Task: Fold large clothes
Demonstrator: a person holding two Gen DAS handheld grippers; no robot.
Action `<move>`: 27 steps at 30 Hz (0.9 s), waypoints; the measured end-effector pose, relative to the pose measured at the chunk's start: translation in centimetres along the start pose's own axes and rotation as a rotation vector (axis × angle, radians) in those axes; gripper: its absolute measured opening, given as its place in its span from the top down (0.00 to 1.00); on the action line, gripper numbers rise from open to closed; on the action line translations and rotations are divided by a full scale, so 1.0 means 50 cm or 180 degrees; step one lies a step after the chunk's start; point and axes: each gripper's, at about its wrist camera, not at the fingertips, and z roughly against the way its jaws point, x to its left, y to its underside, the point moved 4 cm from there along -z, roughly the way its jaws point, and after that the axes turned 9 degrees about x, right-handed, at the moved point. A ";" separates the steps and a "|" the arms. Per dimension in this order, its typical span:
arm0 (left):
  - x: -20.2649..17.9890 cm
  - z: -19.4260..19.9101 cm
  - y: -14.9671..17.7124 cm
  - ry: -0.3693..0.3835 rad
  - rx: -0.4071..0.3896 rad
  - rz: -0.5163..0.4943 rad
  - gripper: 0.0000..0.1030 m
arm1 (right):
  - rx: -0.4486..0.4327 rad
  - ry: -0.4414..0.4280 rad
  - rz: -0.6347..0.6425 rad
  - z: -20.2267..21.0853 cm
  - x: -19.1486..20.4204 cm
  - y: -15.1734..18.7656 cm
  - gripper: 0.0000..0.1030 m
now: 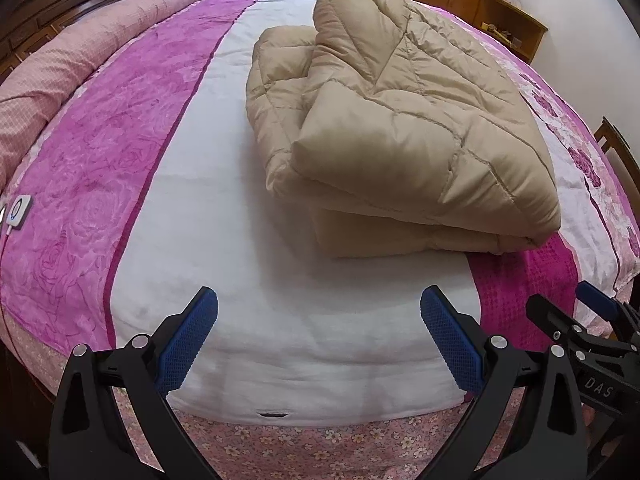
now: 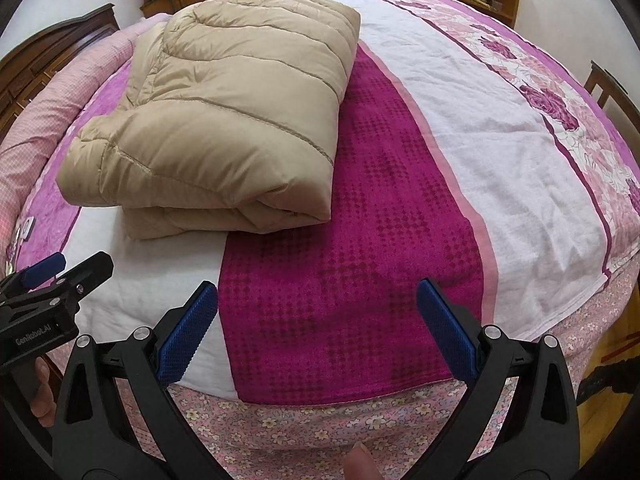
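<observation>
Both tools hang at the near edge of the bed, side by side and holding nothing: the left gripper point(image 1: 319, 322) has its blue pads spread wide over the white sheet point(image 1: 224, 216), and the right gripper point(image 2: 317, 318) is spread just as wide over the magenta towel point(image 2: 360, 248). Each shows at the edge of the other's view, close but not touching. Held back and empty like this, they look set either to reach in for another fold or to leave the bundle as it is. Farther in lies the beige padded coat point(image 1: 404, 120), already doubled into a thick stack of layers, its near edge a rounded fold facing the grippers. It rests partly on the white sheet and partly on the far left part of the magenta towel, near the middle of the bed. There is bare bedding on every side of it: white sheet between it and the grippers, a purple rose-print band point(image 1: 80, 184) to the left, more white cloth and a flowered border to the right. A small white controller point(image 1: 18, 210) sits far left, well apart. A rolled pink quilt point(image 1: 72, 48) lines the far left edge.
</observation>
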 end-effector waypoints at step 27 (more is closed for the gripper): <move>-0.016 0.016 -0.004 -0.0150 -0.0059 -0.0102 0.06 | -0.0050 -0.0025 -0.0004 0.009 0.006 -0.002 0.04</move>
